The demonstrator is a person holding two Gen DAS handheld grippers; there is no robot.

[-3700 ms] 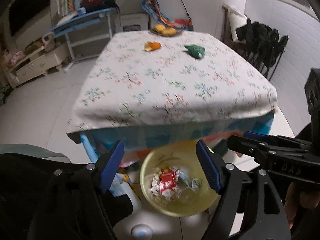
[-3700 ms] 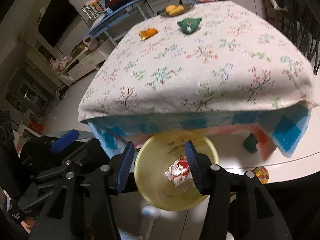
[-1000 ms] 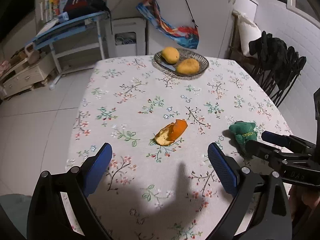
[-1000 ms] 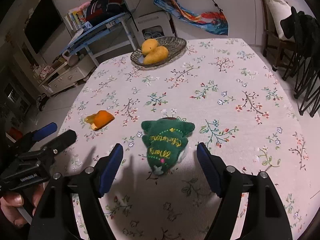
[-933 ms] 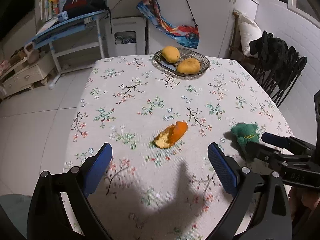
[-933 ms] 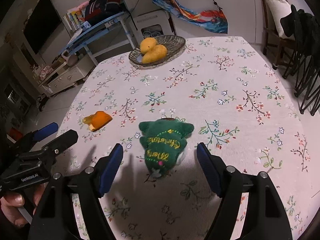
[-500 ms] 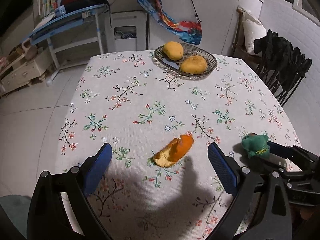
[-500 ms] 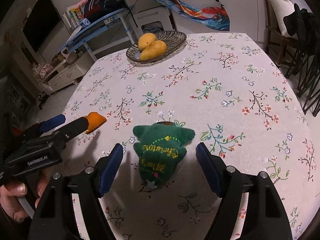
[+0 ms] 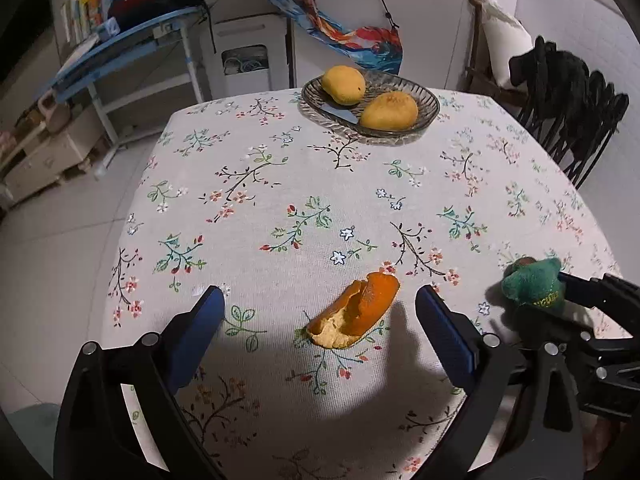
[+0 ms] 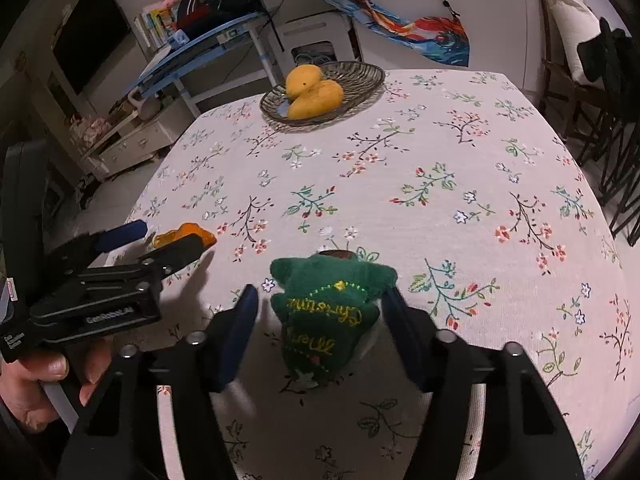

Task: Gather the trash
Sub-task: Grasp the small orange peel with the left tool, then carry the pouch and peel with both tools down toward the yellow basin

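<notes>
An orange fruit peel (image 9: 354, 312) lies on the flowered tablecloth (image 9: 280, 184). My left gripper (image 9: 320, 322) is open, its blue fingers on either side of the peel, not touching it. A green plush ornament with gold writing (image 10: 328, 312) lies to the right of the peel; it also shows in the left wrist view (image 9: 534, 286). My right gripper (image 10: 320, 326) is open, its fingers close on both sides of the ornament. In the right wrist view the left gripper (image 10: 160, 242) partly hides the peel (image 10: 182, 234).
A glass dish (image 9: 424, 98) with two mangoes (image 9: 388, 110) and a knife stands at the far table edge. Dark folding chairs (image 9: 576, 100) stand to the right. A blue shelf (image 9: 132, 36) and a low cabinet stand beyond the table, left.
Both grippers came up from the yellow trash bowl under the table, then moved forward and down over the tabletop. The right jaws have narrowed around the ornament; the left now straddles the peel.
</notes>
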